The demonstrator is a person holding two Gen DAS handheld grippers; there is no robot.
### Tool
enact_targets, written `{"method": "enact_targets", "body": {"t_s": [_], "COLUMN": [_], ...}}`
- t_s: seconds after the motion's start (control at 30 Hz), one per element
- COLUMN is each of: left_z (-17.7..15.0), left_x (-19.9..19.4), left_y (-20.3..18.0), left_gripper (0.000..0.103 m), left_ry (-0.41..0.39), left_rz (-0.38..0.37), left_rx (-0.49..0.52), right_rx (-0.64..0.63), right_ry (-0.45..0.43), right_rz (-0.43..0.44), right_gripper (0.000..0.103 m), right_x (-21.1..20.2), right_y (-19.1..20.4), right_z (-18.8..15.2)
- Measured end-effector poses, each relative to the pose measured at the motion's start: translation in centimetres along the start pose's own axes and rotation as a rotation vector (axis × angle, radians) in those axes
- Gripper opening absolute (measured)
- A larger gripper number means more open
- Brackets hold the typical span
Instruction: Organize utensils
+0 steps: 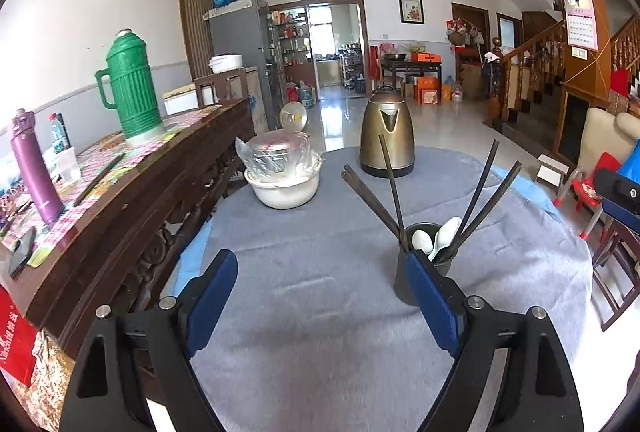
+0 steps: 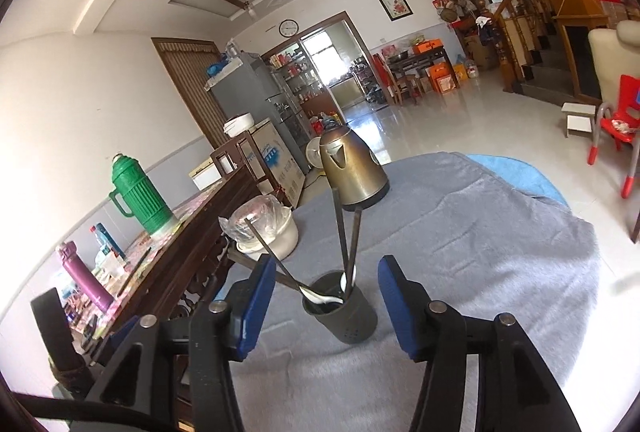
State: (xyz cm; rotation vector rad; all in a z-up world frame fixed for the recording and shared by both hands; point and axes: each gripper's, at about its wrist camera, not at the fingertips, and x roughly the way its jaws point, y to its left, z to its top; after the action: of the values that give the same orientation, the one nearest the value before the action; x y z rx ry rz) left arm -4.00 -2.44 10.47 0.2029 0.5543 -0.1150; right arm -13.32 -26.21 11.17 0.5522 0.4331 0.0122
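Both jaws apart, grey tablecloth [image 1: 320,296], tiled floor [image 2: 460,120], staircase [image 1: 536,72]

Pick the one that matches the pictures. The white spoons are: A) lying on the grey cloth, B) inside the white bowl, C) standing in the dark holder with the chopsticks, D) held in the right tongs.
C: the white spoons sit inside the dark holder alongside the chopsticks, and both tongs are open and empty.
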Motion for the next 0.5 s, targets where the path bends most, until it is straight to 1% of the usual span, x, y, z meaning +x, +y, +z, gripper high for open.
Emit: {"method": "enact_targets", "body": {"t_s": [0.23, 0.5], "left_z": [-0.7, -0.8], "left_x": [-3.0, -5.9], "left_y": [-0.6, -1.0], "left_gripper": [0.090, 0.092], "left_ry": [-0.043, -0.089], "left_rz": [0.037, 0.066], "left_rx": [0.023, 0.034], "right_rx": [-0.027, -0.047], "right_ry": [0.003, 0.022], "right_rz": [-0.027, -0.031], "right_gripper": [0.058, 0.058], "right_x": [-2.7, -4.7], "right_y": [0.4, 0.5], "right_z": [-1.0, -2.2]}}
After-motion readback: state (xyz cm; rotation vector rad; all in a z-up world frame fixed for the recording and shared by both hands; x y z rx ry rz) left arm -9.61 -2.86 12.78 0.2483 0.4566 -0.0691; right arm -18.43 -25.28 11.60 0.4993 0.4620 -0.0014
